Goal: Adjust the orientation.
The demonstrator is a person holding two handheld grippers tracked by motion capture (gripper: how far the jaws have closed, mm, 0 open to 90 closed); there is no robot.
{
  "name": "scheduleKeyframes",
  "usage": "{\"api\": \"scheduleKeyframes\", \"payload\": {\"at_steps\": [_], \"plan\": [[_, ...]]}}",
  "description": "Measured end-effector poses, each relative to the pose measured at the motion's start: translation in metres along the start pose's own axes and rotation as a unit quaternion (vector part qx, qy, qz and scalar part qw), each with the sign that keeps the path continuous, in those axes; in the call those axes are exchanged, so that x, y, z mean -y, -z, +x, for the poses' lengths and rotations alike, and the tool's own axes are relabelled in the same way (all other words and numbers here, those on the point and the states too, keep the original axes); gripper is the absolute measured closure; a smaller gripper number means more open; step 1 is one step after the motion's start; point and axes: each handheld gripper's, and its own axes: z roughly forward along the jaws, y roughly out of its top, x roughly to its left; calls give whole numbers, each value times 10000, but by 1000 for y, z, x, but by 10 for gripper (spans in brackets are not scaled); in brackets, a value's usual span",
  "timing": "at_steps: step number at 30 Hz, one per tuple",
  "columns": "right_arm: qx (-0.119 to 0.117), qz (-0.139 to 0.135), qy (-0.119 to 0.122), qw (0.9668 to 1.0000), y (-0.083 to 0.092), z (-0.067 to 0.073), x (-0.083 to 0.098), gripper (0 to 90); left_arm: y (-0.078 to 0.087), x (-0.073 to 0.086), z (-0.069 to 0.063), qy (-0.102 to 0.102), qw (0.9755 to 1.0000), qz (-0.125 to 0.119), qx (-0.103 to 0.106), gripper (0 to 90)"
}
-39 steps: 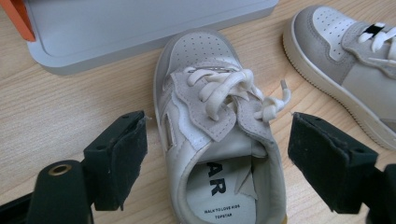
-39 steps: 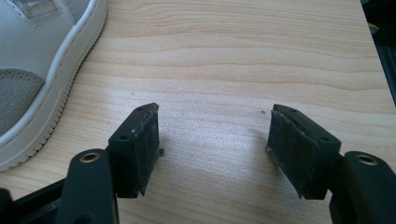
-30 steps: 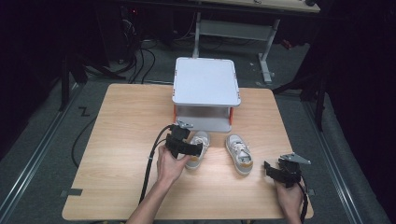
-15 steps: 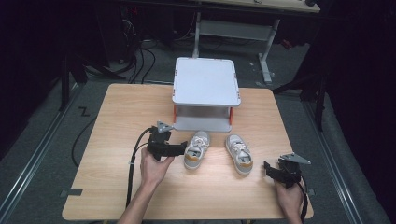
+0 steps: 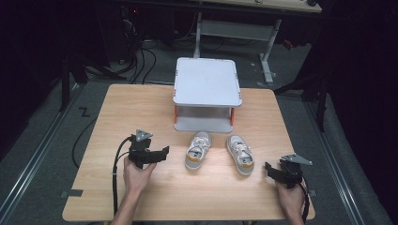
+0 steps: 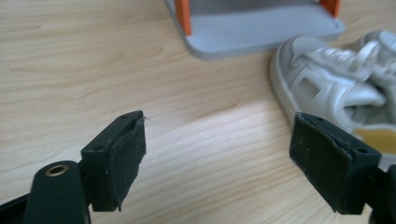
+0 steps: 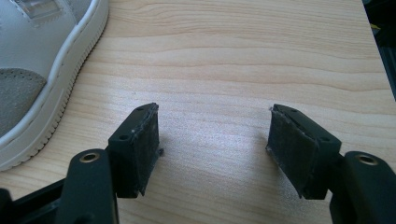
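The small white sneaker with a tan toe cap (image 5: 198,151) lies on the light wooden table (image 5: 141,108), just in front of the grey two-level plastic stand with orange posts (image 5: 206,93). Its long axis runs from the stand toward my side of the table, heel near the stand and toe cap toward me, a little tilted. Just beside it, to the right, lies the second white sneaker with a grey toe (image 5: 240,154), almost parallel, and the two do not touch.

My left gripper (image 5: 159,154) is near the first sneaker, on its left side, with the jaws pointing across the table toward it. In the left gripper view the white shoe (image 6: 336,88) is at the right, partly behind my right-hand jaw, so it is not between the jaws. These jaws are spread wide with nothing in them.

My right gripper (image 5: 272,169) rests near the right front corner, close to the grey-toed sneaker (image 7: 32,60) and farther from the tan one. Its jaws also stand apart over bare wood.

I judge that the left gripper is nearer for the tan-toed shoe, and it should meet it across the narrow width, not along its length.
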Motion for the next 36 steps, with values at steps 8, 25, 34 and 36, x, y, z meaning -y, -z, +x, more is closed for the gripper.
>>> {"api": "scheduleKeyframes", "payload": {"at_steps": [8, 25, 34, 36], "plan": [[-96, 31, 77, 9999, 0, 1, 0, 301, -6, 21, 13, 98, 9998, 155, -120, 190], [-262, 116, 104, 9995, 1, 1, -2, 296, -19, 50, 25, 91, 9978, 226, -620, 195], [-747, -329, 9, 9967, 22, 11, -10, 349, -21, 56, 21, -208, 9963, 163, -819, 202], [-901, -414, 39, 9951, 28, 15, -14, 350, -21, 56, 21, -202, 9962, 159, -827, 204]]}}
